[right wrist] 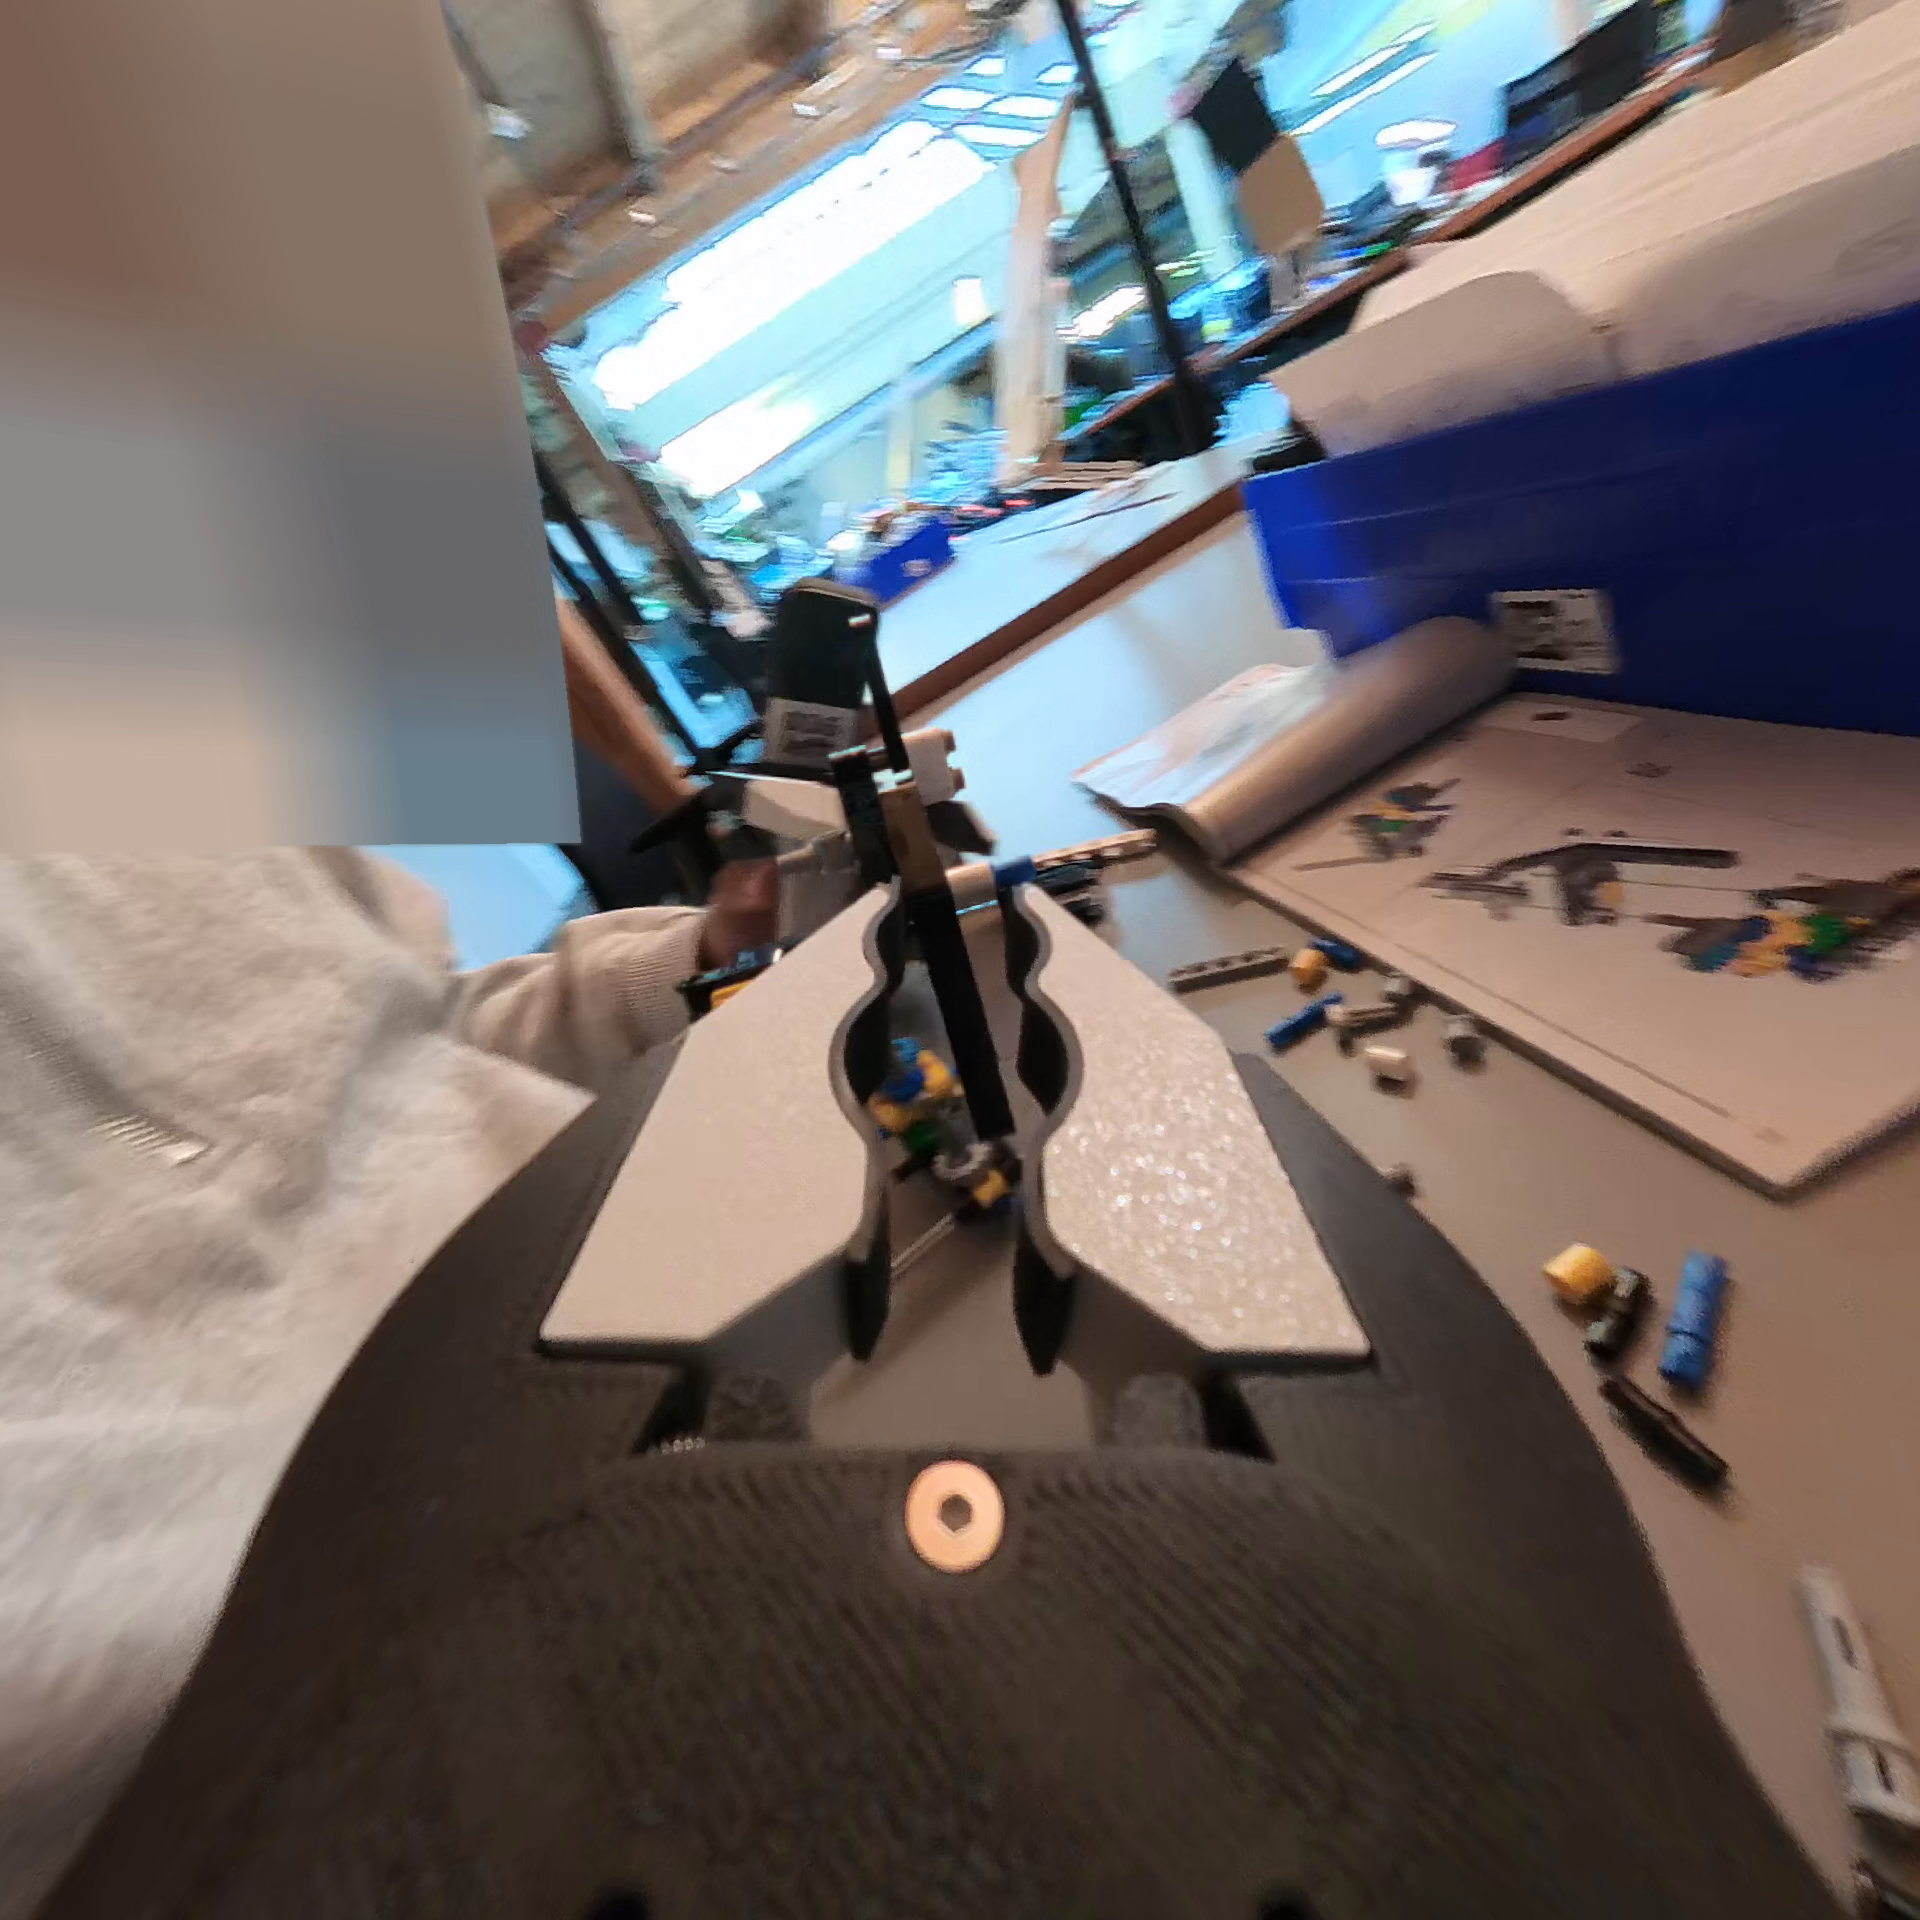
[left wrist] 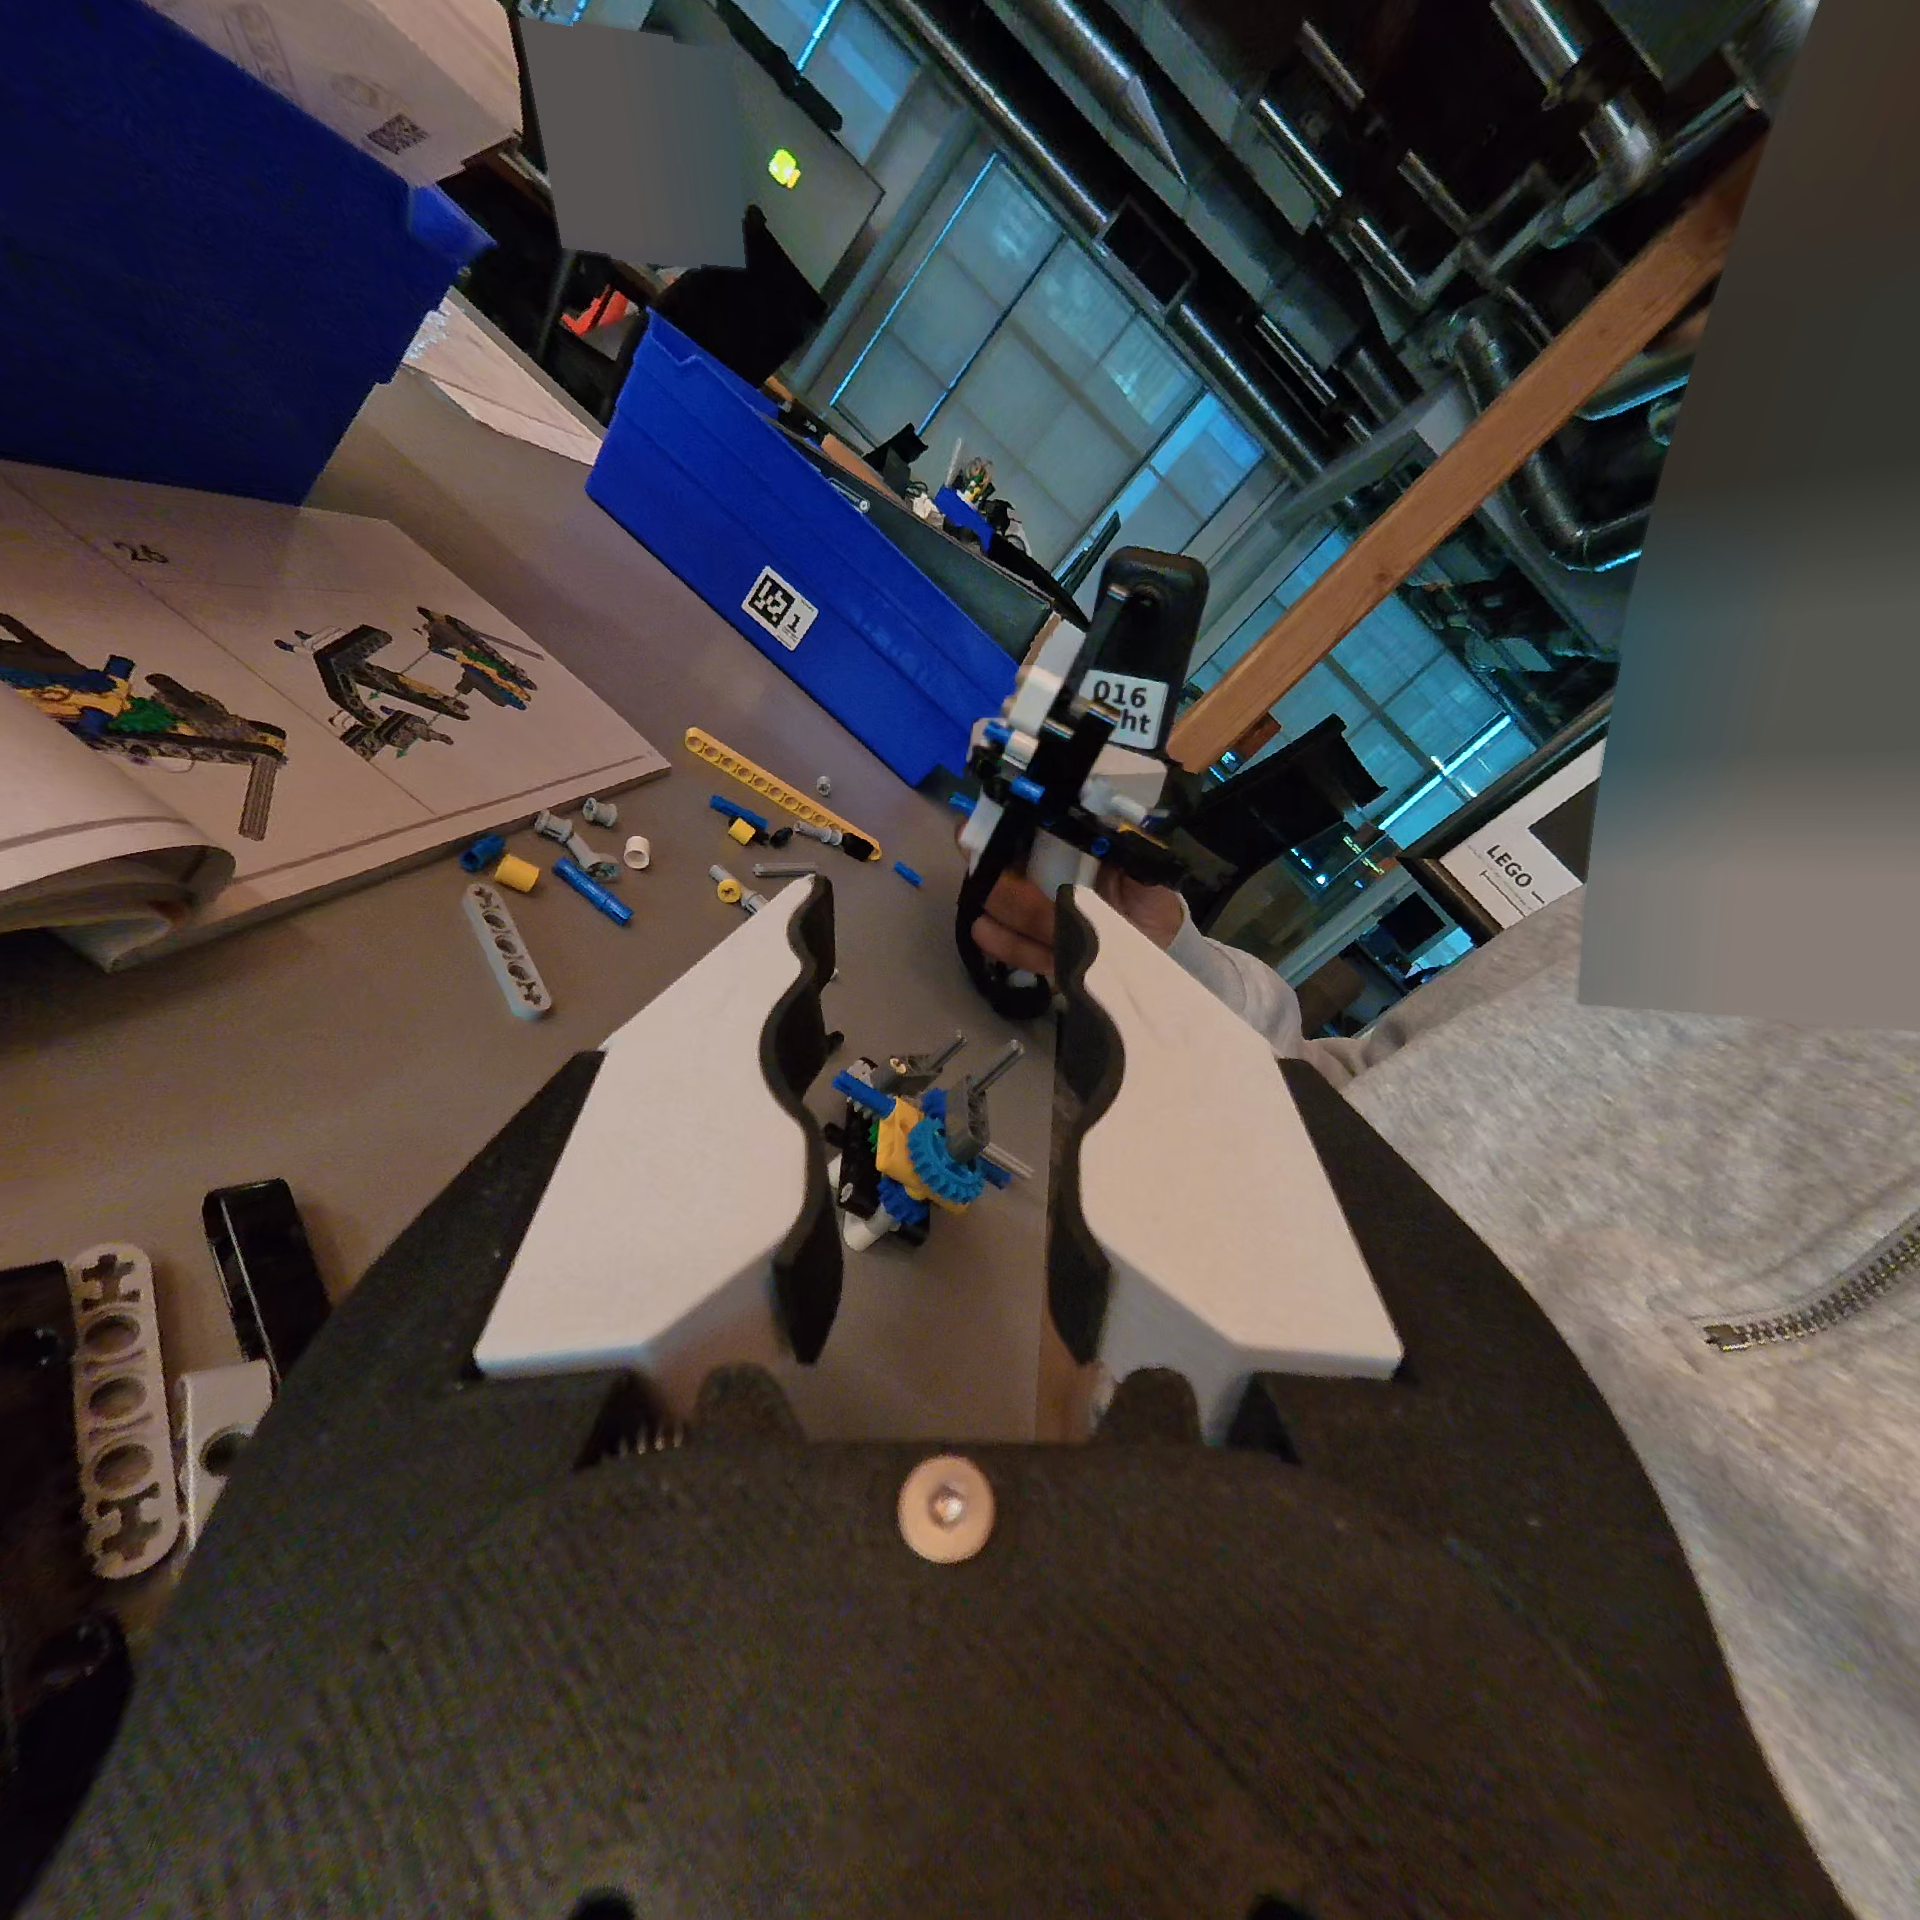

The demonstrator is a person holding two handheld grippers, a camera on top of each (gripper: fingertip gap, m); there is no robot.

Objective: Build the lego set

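While the right gripper (right wrist: 951,935) is clamping a black beam (right wrist: 961,1029) upright, the left gripper (left wrist: 940,914) is hanging wide above the gear assembly (left wrist: 914,1148), lying between its fingers on the table (left wrist: 312,1039).

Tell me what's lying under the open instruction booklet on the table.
The instruction booklet lies open on the grey table, its turned pages curled under at its near edge. Loose pieces lie beside it, not beneath. Anything under its pages is covered.

Two blue bins (left wrist: 800,582), one open instruction booklet (left wrist: 312,665), two hand-held grippers (left wrist: 940,1132), one long yellow beam (left wrist: 779,790).
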